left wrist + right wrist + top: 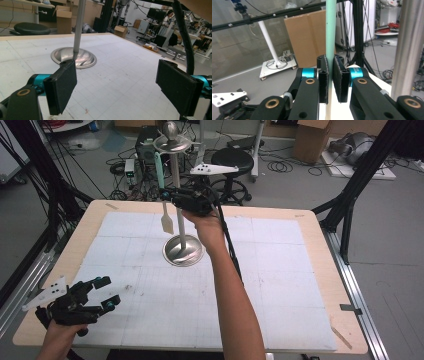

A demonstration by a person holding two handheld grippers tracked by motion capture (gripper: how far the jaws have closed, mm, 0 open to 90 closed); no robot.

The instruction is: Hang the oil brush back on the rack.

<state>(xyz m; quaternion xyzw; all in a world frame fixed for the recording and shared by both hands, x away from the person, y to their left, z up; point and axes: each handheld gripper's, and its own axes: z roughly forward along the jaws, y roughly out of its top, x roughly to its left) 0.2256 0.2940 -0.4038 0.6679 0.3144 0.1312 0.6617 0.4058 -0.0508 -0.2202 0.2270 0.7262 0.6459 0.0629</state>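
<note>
A metal stand has a round base (pixel 183 251) on the white gridded mat and a thin pole (pixel 177 195) rising to a small top dish (pixel 172 142). Just left of the pole, my right gripper (pixel 164 195) is shut on a spatula with a pale green handle (pixel 159 170) and a cream blade (pixel 166 224) hanging down. In the right gripper view the pads (pixel 323 82) pinch the upright handle (pixel 330 30), with the pole (pixel 409 45) close on the right. My left gripper (pixel 108 291) rests open at the near left corner, nothing between its jaws (pixel 120 87), facing the base (pixel 75 58).
The wooden table edge (pixel 320 220) frames the mat. Beyond the far edge stand a black stool (pixel 232 162), cardboard boxes (pixel 311 137) and floor cables. Black frame legs (pixel 350 195) rise at both sides. A cable (pixel 230 245) trails along the right forearm.
</note>
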